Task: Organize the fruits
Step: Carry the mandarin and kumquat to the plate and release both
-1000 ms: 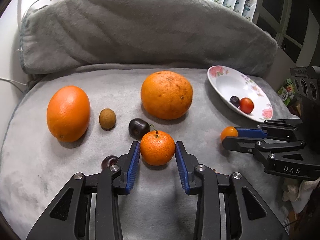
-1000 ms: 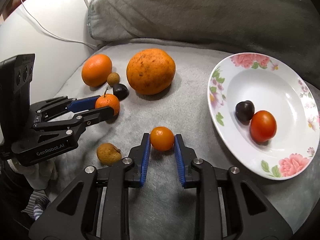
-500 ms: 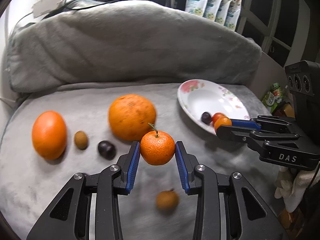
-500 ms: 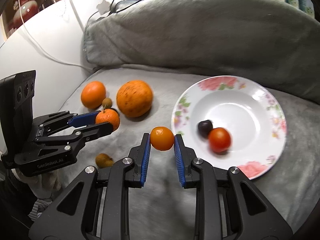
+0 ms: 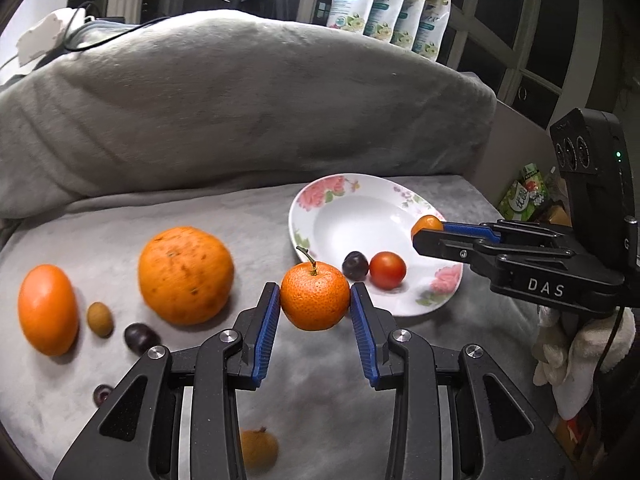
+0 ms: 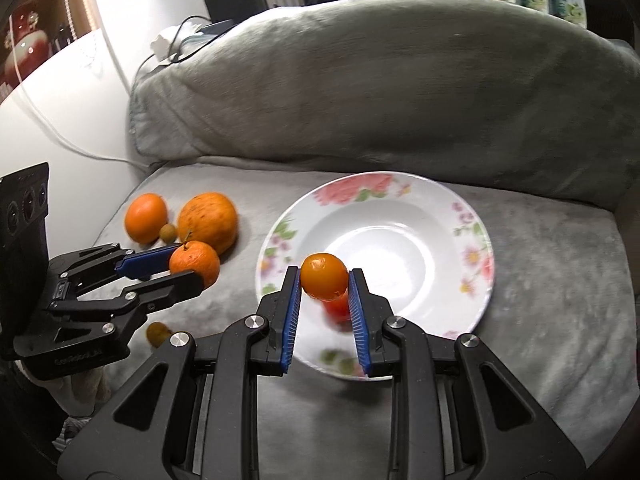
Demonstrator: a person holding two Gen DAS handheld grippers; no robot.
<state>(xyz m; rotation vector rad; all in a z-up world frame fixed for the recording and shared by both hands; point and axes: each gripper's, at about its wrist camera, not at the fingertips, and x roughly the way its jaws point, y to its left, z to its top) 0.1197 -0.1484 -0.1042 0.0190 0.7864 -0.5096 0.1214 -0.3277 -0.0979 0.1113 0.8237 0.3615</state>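
The left tongs are clamping a stemmed mandarin beside the floral plate; the right tongs are gripping a kumquat above it. Released from height, either could be bouncing off the cherry tomato and rolling out.

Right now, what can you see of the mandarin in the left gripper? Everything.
The mandarin is small, round and bright orange, with pebbled skin and a short green stem on top. It sits upright, pinched at its sides between the blue pads of the left gripper, off the grey blanket, beside the near-left rim of the floral plate. Nothing else touches it.
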